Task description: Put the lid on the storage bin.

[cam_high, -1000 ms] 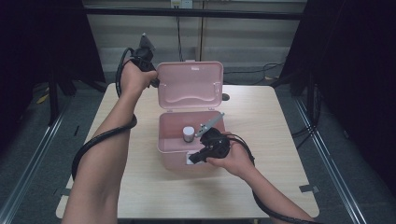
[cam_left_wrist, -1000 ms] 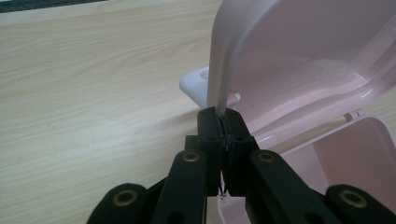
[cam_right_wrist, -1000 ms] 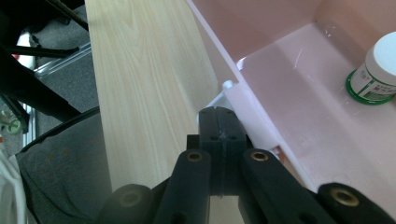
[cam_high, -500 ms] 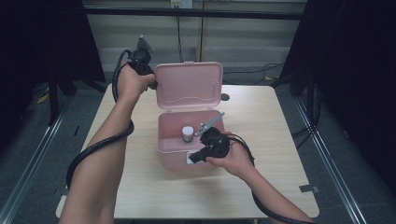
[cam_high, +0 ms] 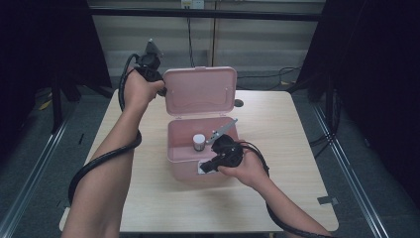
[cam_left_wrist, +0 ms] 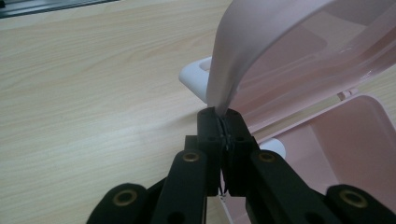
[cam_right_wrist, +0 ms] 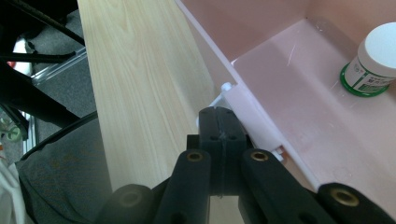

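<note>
A pink plastic box (cam_high: 198, 166) stands on the wooden table with its lid (cam_high: 200, 91) raised upright. My left gripper (cam_high: 162, 90) is shut on the lid's left edge; in the left gripper view the jaws (cam_left_wrist: 224, 121) pinch the thin pink lid (cam_left_wrist: 261, 46). My right gripper (cam_high: 205, 166) is at the box's front wall, shut with nothing between its jaws. In the right gripper view its tips (cam_right_wrist: 223, 122) touch the white latch (cam_right_wrist: 247, 116) from the side. A small white-capped jar (cam_high: 199, 142) with a green label (cam_right_wrist: 373, 65) stands inside the box.
The table (cam_high: 297, 163) has bare wood to the right and in front of the box. A small dark spot (cam_high: 239, 103) lies behind the lid. Black cables trail from both grippers along the forearms. Dark curtains and a metal frame surround the table.
The left hand has shifted slightly at the lid's edge. The lid, the box and the right gripper stand as before.
</note>
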Available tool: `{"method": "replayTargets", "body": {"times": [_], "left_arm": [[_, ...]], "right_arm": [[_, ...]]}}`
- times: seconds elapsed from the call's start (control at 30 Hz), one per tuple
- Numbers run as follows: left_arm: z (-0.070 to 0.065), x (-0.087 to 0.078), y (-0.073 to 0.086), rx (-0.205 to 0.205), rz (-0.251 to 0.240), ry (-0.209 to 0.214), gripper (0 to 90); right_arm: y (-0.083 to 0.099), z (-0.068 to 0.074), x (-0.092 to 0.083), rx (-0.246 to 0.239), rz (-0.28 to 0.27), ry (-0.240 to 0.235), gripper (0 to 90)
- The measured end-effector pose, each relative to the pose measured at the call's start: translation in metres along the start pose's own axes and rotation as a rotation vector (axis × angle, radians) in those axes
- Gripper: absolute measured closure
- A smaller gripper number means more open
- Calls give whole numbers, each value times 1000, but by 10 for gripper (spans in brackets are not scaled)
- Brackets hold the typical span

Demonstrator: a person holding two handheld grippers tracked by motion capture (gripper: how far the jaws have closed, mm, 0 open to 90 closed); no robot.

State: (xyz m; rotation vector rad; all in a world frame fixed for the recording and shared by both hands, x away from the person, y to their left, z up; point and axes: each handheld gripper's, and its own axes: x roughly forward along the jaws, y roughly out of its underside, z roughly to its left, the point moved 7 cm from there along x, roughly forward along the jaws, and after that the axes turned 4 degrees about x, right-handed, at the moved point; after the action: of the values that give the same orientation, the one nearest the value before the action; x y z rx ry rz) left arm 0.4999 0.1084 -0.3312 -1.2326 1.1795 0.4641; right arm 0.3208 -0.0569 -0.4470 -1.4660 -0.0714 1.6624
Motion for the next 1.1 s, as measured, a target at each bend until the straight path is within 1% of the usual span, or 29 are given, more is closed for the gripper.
{"method": "replayTargets", "body": {"times": [0.03, 0.07, 0.17, 0.27, 0.5, 0.57, 0.73, 0.77, 0.8, 0.97, 1.1], "left_arm": [[0, 0, 0, -1, 2, -1, 878], [0, -1, 1, 8, 4, -3, 878], [-2, -1, 1, 2, -1, -2, 878], [-2, -2, 2, 13, 1, -4, 878], [-4, -4, 4, 12, -2, 1, 876], [-4, -5, 5, 23, -1, 1, 876], [-6, -6, 7, 22, -4, 1, 874], [-6, -7, 8, 22, -8, 6, 874], [-7, -7, 9, 15, -9, 7, 873], [-8, -9, 13, 27, -10, 7, 872], [-10, -10, 15, 25, -11, 3, 871]], "right_arm": [[0, 0, 0, -2, 0, 1, 900], [0, 0, 0, -1, 0, 2, 900], [-1, 0, 1, 4, 1, 3, 900], [-1, 1, 1, 9, 4, 7, 900], [-5, 2, 3, 6, 9, 15, 900], [-5, 2, 3, 10, 13, 14, 900], [-6, 2, 4, 8, 15, 16, 900], [-6, 3, 4, 10, 17, 16, 900], [-7, 3, 4, 9, 18, 16, 900], [-8, 3, 5, 8, 14, 20, 900], [-7, 3, 5, 12, 16, 23, 900]]}}
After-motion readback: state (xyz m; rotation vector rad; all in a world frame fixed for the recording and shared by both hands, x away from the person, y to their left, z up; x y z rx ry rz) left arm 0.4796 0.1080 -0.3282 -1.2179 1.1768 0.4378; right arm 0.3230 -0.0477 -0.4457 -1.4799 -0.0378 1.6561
